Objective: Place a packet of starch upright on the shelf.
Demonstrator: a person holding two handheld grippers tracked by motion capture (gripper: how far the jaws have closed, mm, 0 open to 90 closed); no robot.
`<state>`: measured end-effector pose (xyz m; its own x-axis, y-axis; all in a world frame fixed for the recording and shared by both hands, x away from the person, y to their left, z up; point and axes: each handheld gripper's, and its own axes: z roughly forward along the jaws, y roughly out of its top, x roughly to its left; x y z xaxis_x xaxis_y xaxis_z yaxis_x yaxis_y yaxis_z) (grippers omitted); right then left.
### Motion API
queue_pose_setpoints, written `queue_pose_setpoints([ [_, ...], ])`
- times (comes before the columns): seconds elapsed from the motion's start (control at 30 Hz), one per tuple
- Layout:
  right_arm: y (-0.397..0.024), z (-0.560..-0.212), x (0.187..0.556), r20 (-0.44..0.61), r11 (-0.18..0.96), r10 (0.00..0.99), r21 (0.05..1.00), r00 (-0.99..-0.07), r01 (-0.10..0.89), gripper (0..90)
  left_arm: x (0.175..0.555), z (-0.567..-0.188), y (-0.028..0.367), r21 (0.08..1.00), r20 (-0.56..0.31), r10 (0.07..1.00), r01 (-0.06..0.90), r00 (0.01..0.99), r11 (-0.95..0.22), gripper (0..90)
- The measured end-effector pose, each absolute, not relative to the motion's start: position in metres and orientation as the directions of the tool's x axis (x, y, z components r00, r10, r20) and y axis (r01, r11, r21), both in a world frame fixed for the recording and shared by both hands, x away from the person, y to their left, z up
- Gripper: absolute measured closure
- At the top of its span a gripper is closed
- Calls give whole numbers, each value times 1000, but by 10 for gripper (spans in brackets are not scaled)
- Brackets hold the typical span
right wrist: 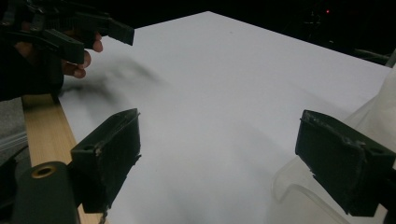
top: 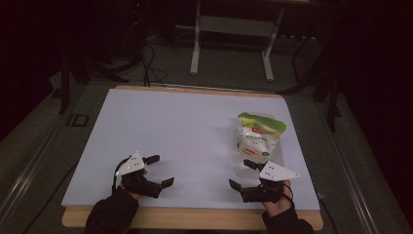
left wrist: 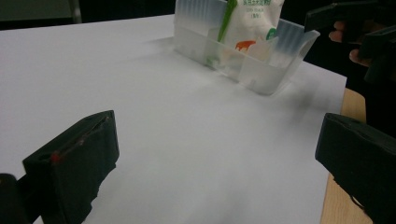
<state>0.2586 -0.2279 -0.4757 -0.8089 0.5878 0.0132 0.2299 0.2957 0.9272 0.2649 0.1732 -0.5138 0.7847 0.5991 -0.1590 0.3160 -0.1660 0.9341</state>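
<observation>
Left tongs: jaws apart, empty, near counter's front edge.
Right tongs: jaws apart, empty, just beside clear tray.
Snack bag: standing in tray, counter's right side.
Progress: nothing gripped yet; likely all handling remains.
Count: one bag, one tray.

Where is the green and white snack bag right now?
In the high view the snack bag sits in a clear plastic bin on the right side of the white table, just beyond the right gripper.
</observation>
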Motion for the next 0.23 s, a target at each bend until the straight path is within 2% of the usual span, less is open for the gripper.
queue_pose_setpoints([
  [0.23,-225,-478,258,-19,324,577,923,-817,207,138,264,-515,173,935,-158,598,314,786,-166,1],
])
